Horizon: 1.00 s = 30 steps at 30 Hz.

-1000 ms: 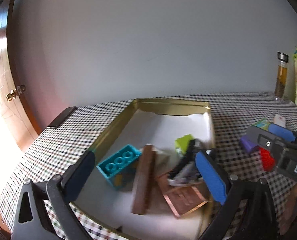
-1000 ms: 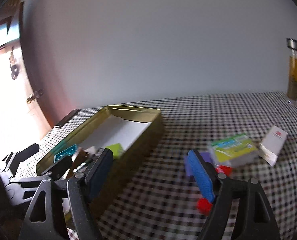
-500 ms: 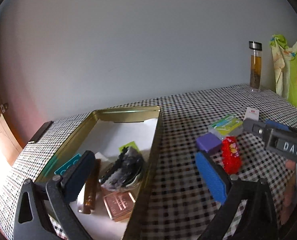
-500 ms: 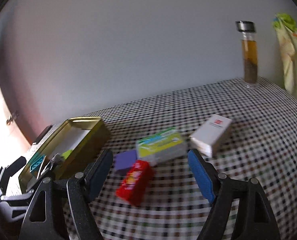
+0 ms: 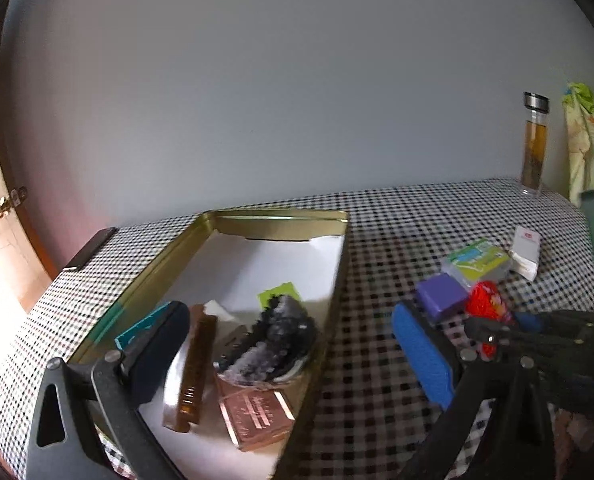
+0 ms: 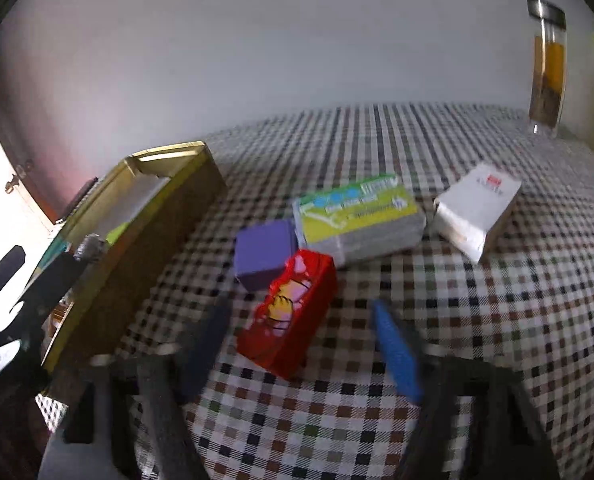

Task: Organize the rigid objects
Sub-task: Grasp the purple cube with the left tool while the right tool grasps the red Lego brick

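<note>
Now the red box point(image 6: 287, 312) is lying on the checked cloth point(image 6: 497, 320) between the spread, empty jaws of the right gripper point(image 6: 297, 344), touching neither pad. Half a second ago it was lying further ahead; the gripper is closing in. A purple block point(image 6: 263, 254), green box point(image 6: 357, 216) and white box point(image 6: 477, 204) are sitting just beyond. Left, the gold tin point(image 5: 337, 280) is holding a grey rock point(image 5: 273, 344), brown bar point(image 5: 195, 364) and copper case point(image 5: 257, 416); the left gripper point(image 5: 289, 356) is hanging wide, empty.

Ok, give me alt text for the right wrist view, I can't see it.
The open right gripper hangs just over a red box on the checked tablecloth, nothing held. Behind it lie a purple block, a green-labelled box and a white box; a gold tin sits left.
</note>
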Motion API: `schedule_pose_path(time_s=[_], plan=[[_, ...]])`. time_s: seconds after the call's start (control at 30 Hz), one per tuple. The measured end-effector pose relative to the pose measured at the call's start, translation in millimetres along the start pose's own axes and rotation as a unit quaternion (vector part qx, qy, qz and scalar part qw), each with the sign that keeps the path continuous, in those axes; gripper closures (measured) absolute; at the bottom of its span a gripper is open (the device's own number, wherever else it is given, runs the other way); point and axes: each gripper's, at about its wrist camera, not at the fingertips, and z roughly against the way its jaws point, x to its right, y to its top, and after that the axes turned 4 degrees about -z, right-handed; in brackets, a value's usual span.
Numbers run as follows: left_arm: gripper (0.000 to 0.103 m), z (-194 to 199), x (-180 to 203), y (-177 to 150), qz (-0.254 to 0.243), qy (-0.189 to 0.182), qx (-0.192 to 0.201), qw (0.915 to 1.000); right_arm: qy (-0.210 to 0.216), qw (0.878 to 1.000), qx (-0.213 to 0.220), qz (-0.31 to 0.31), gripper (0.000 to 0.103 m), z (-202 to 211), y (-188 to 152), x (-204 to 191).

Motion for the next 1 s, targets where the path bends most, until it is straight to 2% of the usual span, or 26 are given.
schedule_pose_path(time_s=[0.03,0.13,0.33,0.43,0.53,0.67,0.77,1.0], plan=[[0.001,0,2,1,-0.003,-0.004,0.000,1.0000,0.000,1.000,0.000,0.002,0.078,0,0,0],[0.001,-1,13,3,-0.013,-0.020,-0.002,0.9997,0.009,1.000,0.022,0.006,0.078,9,-2,0],[0.002,-5,46,12,-0.052,-0.051,-0.009,0.9973,-0.034,0.997,0.069,-0.014,0.078,29,0,22],[0.009,-9,68,16,-0.075,-0.068,-0.018,0.9947,-0.055,0.994,0.087,-0.030,0.078,39,3,47],[0.012,-18,87,18,-0.091,-0.092,-0.033,0.9911,-0.049,0.994,0.087,-0.052,0.078,39,5,62],[0.014,-46,90,18,-0.070,-0.122,-0.087,0.9861,-0.048,0.994,0.090,-0.048,0.078,40,4,62],[0.021,-61,88,20,-0.053,-0.130,-0.113,0.9836,-0.047,0.993,0.093,-0.049,0.078,43,4,64],[0.024,-76,91,19,-0.042,-0.125,-0.134,0.9821,-0.045,0.993,0.094,-0.050,0.078,44,2,64]])
